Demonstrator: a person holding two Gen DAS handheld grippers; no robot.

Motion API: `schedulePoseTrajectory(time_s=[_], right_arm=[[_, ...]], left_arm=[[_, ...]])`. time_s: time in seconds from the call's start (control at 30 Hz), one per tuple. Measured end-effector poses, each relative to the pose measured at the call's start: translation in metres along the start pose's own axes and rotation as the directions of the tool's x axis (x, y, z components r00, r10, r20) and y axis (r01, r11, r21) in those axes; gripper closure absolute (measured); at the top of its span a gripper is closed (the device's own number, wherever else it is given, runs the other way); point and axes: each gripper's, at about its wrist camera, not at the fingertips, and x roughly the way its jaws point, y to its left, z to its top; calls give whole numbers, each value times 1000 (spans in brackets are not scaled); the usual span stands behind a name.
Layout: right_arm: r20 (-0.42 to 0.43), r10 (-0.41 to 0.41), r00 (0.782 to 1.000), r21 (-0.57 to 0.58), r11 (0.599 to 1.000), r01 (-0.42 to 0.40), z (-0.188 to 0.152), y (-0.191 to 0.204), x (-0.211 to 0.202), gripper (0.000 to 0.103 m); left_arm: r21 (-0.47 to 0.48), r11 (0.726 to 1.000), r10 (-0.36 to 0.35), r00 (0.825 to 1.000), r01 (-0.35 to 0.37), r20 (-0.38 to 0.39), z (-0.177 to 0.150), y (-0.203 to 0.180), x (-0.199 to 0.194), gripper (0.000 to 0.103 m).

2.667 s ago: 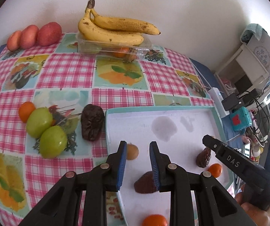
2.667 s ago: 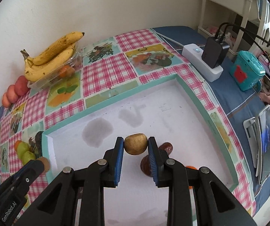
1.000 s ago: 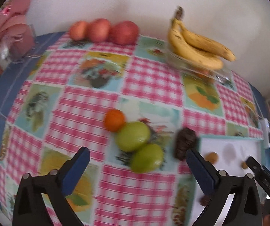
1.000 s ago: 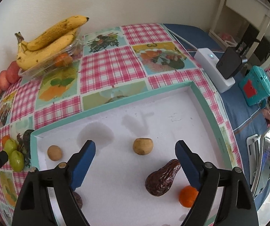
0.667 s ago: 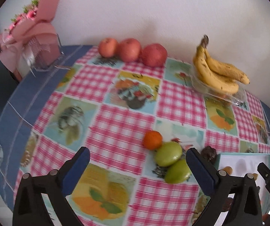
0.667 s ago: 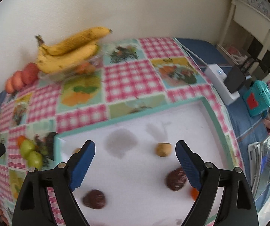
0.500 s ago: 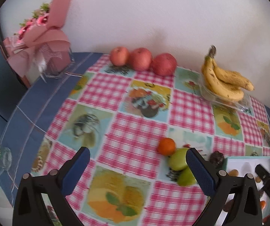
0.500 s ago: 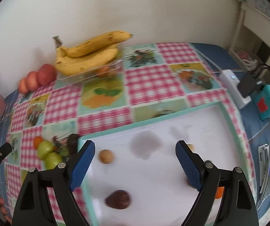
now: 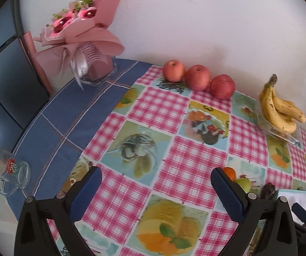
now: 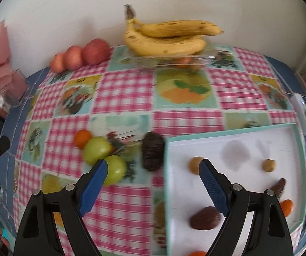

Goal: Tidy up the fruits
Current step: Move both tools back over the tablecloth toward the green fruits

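Note:
My right gripper (image 10: 153,170) is open and empty above the tray's left edge. A dark wrinkled fruit (image 10: 153,153) lies on the cloth just ahead of it. Two green fruits (image 10: 96,150) and an orange (image 10: 82,138) lie to its left. The white tray (image 10: 227,131) holds two brown round fruits (image 10: 196,164), two dark fruits (image 10: 205,217) and an orange (image 10: 287,207). My left gripper (image 9: 156,181) is open and empty over bare checked cloth. The orange (image 9: 229,172) and a green fruit (image 9: 243,184) peek out behind its right finger.
Three red apples (image 9: 197,77) and bananas (image 10: 168,38) on a clear plastic box (image 10: 174,60) line the wall. A pink bouquet (image 9: 82,27) and a glass mug (image 9: 12,175) stand at the table's left. A white power strip (image 10: 301,111) lies right of the tray.
Both grippers opened wide; the brown round fruit the right one held now lies in the tray. The right gripper swung left to the tray's edge. The left gripper drew back and left.

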Motion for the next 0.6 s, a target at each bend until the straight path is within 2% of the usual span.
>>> schedulePoseTrajectory(time_s=[0.23, 0.37, 0.5, 0.6], right_arm=[[7, 11, 1000, -69, 998, -11, -1, 27, -2, 15], [7, 21, 1000, -84, 996, -20, -1, 33, 0, 15], [-13, 25, 1000, -96, 995, -26, -2, 36, 8, 15], [-42, 29, 999, -104, 994, -33, -4, 39, 17, 15]], left_arm=[[-21, 999, -26, 999, 26, -25, -1, 3, 9, 0], [3, 999, -44, 997, 45, -70, -7, -6, 23, 0], [39, 999, -25, 993, 30, -119, -15, -14, 38, 0], [29, 999, -41, 987, 46, -158, -20, -15, 49, 0]])
